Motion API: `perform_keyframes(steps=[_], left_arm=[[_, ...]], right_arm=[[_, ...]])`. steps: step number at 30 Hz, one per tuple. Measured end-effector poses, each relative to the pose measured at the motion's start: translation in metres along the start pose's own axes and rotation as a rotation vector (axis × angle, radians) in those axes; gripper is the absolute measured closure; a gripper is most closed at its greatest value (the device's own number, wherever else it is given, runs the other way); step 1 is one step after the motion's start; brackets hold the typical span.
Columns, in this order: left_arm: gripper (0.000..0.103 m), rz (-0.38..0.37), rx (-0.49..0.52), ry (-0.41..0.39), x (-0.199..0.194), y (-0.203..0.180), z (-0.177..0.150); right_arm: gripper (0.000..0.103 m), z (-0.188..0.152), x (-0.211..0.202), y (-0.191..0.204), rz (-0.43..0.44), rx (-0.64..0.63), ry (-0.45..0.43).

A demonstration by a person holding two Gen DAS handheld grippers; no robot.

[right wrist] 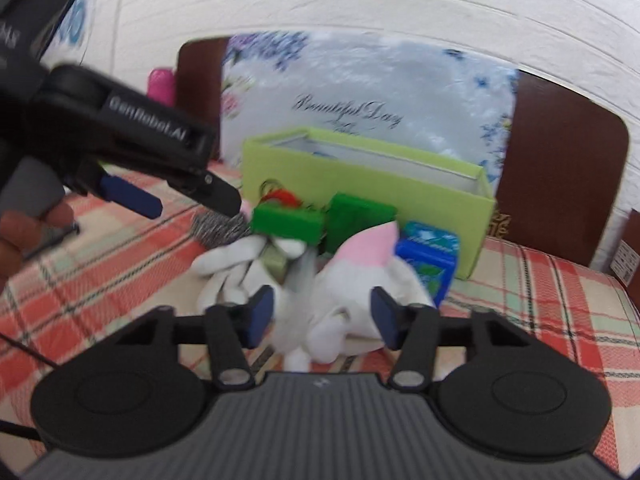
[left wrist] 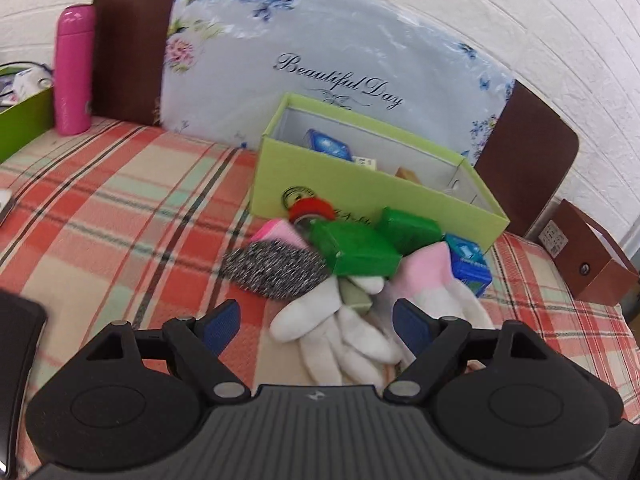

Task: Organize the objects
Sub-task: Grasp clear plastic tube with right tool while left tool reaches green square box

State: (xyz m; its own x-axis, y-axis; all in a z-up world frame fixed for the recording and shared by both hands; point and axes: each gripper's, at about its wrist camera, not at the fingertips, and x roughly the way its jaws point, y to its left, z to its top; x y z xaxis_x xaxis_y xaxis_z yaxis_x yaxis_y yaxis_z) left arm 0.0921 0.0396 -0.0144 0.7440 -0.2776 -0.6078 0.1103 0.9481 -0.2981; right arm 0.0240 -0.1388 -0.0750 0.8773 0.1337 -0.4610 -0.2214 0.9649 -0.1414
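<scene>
A lime green box (left wrist: 360, 184) stands open on the plaid cloth (left wrist: 120, 208), with small packets inside. In front of it lies a pile: two green packs (left wrist: 356, 248), a red tape roll (left wrist: 310, 209), a speckled grey cloth (left wrist: 276, 268), white gloves with pink cuffs (left wrist: 344, 332) and a blue pack (left wrist: 468, 264). My left gripper (left wrist: 320, 320) is open and empty just above the gloves. My right gripper (right wrist: 322, 312) is open and empty over the white gloves (right wrist: 344, 280), facing the green box (right wrist: 360, 196). The left gripper also shows at the upper left of the right wrist view (right wrist: 188, 204).
A pink bottle (left wrist: 74, 70) stands at the back left beside another green box (left wrist: 24, 124). A floral board (left wrist: 320, 64) leans on a brown headboard (left wrist: 128, 44). A brown box (left wrist: 588, 256) sits at the right. A dark object (left wrist: 16, 344) lies at the left edge.
</scene>
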Motion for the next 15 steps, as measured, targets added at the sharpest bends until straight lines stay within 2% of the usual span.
perform_keyframes(steps=[5,6,7,15], left_arm=[[0.017,-0.012,-0.008,-0.038,-0.01,0.0,0.001],[0.017,-0.015,-0.003,-0.04,-0.009,-0.002,0.002],[0.017,-0.014,0.003,-0.039,-0.006,-0.005,0.003],[0.017,0.036,0.081,-0.062,0.044,-0.046,0.026]], right_arm=[[0.062,0.003,0.022,0.03,-0.081,-0.171,0.03],[0.08,0.001,0.024,0.033,-0.088,-0.185,0.043],[0.085,0.0,0.025,0.033,-0.068,-0.184,0.064],[0.089,-0.006,-0.012,0.008,0.031,-0.022,0.112]])
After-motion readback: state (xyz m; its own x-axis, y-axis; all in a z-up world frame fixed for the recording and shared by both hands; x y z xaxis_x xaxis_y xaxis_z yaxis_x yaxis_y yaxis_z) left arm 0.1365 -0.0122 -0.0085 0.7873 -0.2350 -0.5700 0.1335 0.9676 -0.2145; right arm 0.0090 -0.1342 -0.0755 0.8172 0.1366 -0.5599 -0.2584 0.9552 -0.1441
